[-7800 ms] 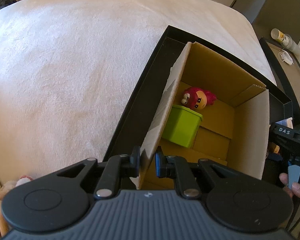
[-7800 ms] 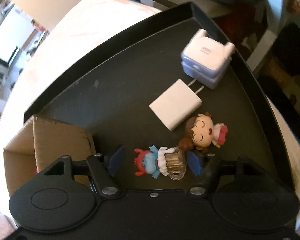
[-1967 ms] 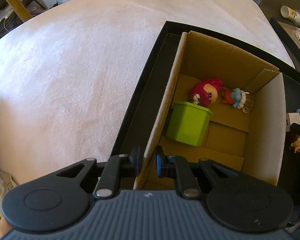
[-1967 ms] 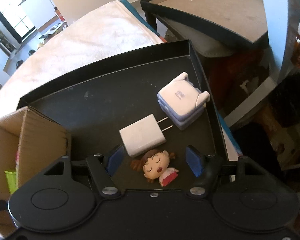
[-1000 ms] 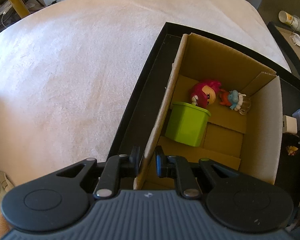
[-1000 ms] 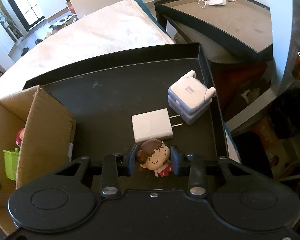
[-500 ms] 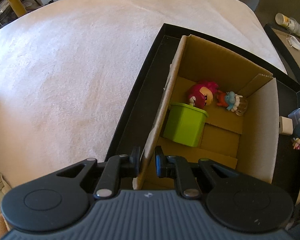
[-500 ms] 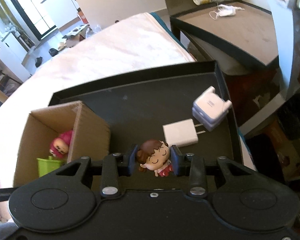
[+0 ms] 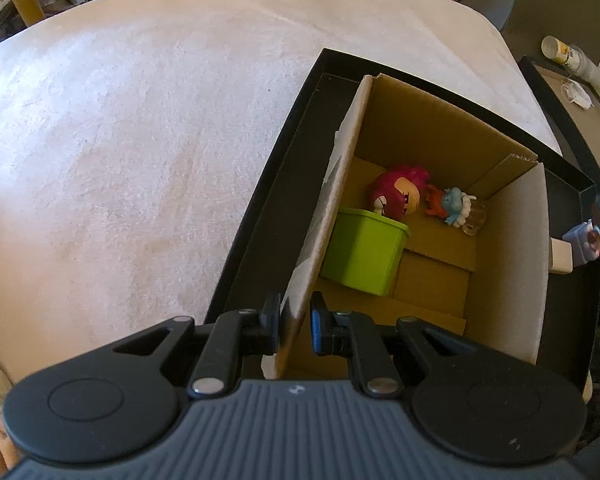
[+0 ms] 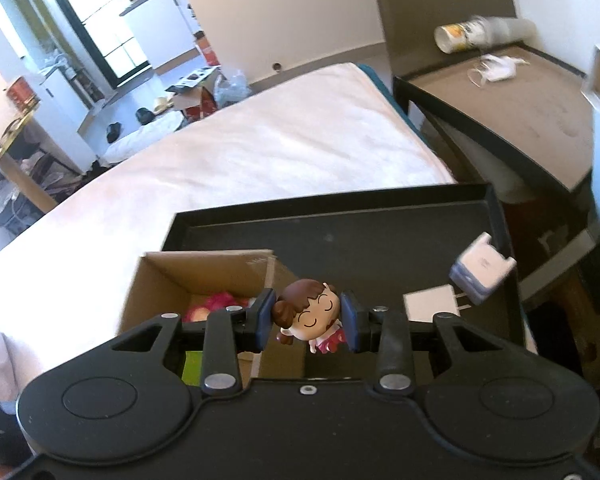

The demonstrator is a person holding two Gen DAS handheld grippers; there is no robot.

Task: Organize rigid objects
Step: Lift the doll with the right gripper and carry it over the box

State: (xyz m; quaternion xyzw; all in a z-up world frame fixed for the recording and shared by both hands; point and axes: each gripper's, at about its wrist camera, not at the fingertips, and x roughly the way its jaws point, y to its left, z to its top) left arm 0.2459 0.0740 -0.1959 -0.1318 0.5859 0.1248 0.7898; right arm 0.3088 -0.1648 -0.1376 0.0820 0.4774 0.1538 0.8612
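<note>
Between the two blue pads of the right gripper [image 10: 307, 319] sits one brown-haired doll figure [image 10: 309, 316], pinched at the head and held off the surface, with its pink skirt hanging just below the pads. Directly beyond and a little to the left of that gripper stands one open cardboard box [image 10: 204, 272], and to the right lie one flat white plug adapter [image 10: 430, 303] and one white-and-lavender charger block [image 10: 482, 268], just beside each other on a black tray [image 10: 340, 236]; the charger is blurred. Only a pink scrap of a figure and a strip of green show inside the box from this side, since the gripper body covers the rest. Over on the other side, the left gripper [image 9: 296, 322] has its jaws narrowed onto the near side wall of the cardboard box [image 9: 512, 256], one pad outside and one inside, though whether the inner pad actually touches the wall is hard to judge. Ahead of it inside the box are three things: one green cup [image 9: 362, 254] nearest, one red-haired figure [image 9: 398, 194] behind it, partly covered by the cup's rim, and one small blue-and-orange figure [image 9: 454, 210] to the right. Past the box's far wall only slivers of the adapter and charger show, at the frame's right edge. The tray rests on a cream blanket [image 9: 140, 128].
</note>
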